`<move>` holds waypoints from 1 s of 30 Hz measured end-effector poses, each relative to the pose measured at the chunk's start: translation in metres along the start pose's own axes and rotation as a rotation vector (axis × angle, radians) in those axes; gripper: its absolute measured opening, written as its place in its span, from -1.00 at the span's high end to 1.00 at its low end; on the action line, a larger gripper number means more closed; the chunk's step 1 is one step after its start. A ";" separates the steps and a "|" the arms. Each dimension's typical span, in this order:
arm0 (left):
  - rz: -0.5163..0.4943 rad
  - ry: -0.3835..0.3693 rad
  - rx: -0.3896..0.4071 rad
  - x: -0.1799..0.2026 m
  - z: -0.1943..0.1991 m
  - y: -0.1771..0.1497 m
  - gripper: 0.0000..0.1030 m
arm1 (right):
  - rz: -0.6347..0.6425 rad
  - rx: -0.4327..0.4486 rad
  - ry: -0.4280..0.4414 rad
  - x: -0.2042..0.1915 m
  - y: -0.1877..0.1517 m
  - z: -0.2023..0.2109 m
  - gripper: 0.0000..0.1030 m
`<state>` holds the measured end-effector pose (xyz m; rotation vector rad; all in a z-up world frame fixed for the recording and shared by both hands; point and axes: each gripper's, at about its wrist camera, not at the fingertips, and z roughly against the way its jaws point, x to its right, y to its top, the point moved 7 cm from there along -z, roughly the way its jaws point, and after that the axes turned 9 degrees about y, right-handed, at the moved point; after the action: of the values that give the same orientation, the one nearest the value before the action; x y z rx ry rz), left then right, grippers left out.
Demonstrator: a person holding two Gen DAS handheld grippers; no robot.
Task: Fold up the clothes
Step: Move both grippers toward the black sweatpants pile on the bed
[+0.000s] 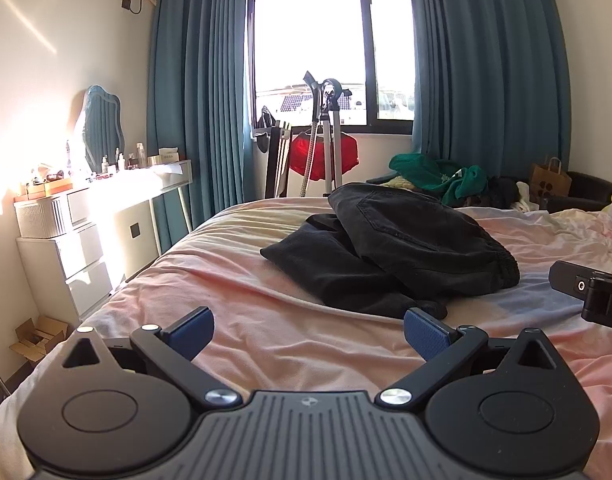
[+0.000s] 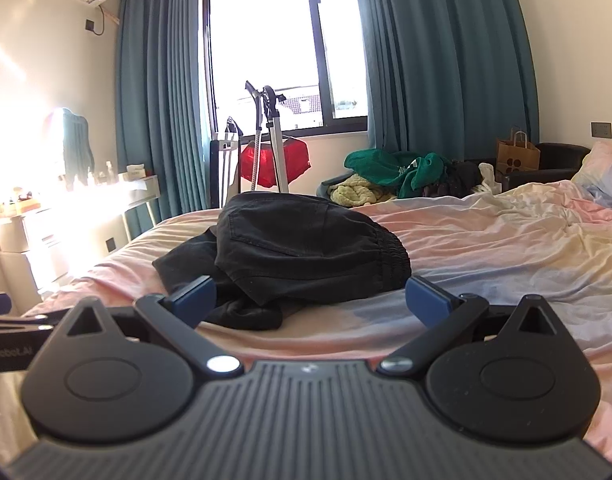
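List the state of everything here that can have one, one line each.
Left gripper: open, empty, above the sheet.
Right gripper: open, empty, short of the trousers.
Black trousers: crumpled in a heap, unfolded, on the bed.
Bed sheet: wrinkled.
Curtains: drawn apart.
Green garment: bunched up beyond the bed.
Paper bag: upright.

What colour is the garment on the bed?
Black; the garment shows best in the right wrist view, lying on the pink bed sheet.
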<state>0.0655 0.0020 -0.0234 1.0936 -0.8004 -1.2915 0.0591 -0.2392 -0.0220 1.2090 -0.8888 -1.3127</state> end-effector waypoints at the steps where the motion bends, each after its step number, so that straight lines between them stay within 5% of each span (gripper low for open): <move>1: 0.002 -0.002 0.000 -0.001 0.000 0.000 -0.98 | 0.005 -0.003 -0.003 0.000 0.000 0.000 -1.00; 30: -0.006 -0.026 -0.012 0.002 0.003 -0.002 -0.99 | -0.010 0.010 0.014 -0.003 0.000 0.000 -1.00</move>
<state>0.0621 -0.0003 -0.0247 1.0726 -0.8087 -1.3160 0.0592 -0.2362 -0.0214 1.2302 -0.8809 -1.3077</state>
